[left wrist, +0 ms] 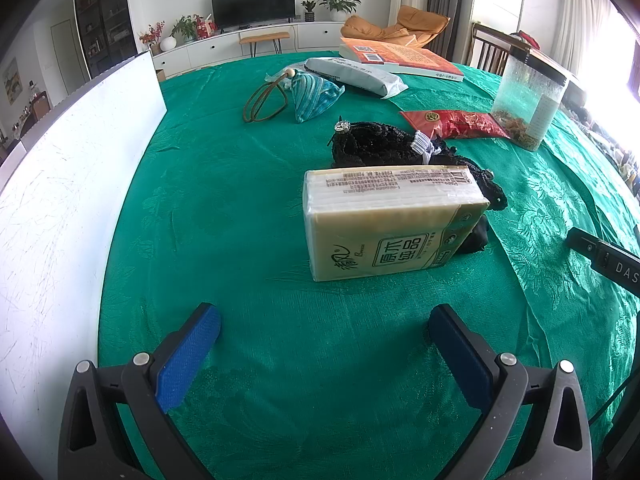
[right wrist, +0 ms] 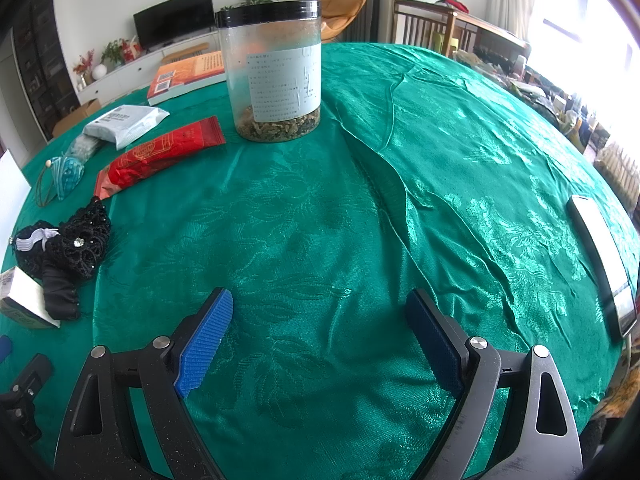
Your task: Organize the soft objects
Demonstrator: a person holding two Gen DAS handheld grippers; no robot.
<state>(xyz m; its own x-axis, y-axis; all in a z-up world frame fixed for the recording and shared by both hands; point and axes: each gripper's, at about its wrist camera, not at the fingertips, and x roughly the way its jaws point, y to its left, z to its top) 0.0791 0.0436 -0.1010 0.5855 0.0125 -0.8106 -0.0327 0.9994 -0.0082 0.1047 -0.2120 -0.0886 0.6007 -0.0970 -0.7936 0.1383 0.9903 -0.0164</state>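
A cream tissue pack (left wrist: 390,220) lies on the green tablecloth (left wrist: 240,240), partly on a black lace fabric item (left wrist: 384,148) with a white elastic band. A teal striped pouch (left wrist: 312,96) with a brown cord lies farther back. My left gripper (left wrist: 324,320) is open and empty, short of the tissue pack. My right gripper (right wrist: 320,300) is open and empty over bare cloth. In the right wrist view the black lace item (right wrist: 68,244), the tissue pack's end (right wrist: 24,300) and the teal pouch (right wrist: 68,174) sit at the far left.
A clear jar (right wrist: 274,72) with a black lid, a red foil packet (right wrist: 156,156), a grey-white packet (right wrist: 124,120) and an orange book (right wrist: 188,74) lie at the back. A white board (left wrist: 68,200) stands along the left. A phone (right wrist: 604,264) lies at the right.
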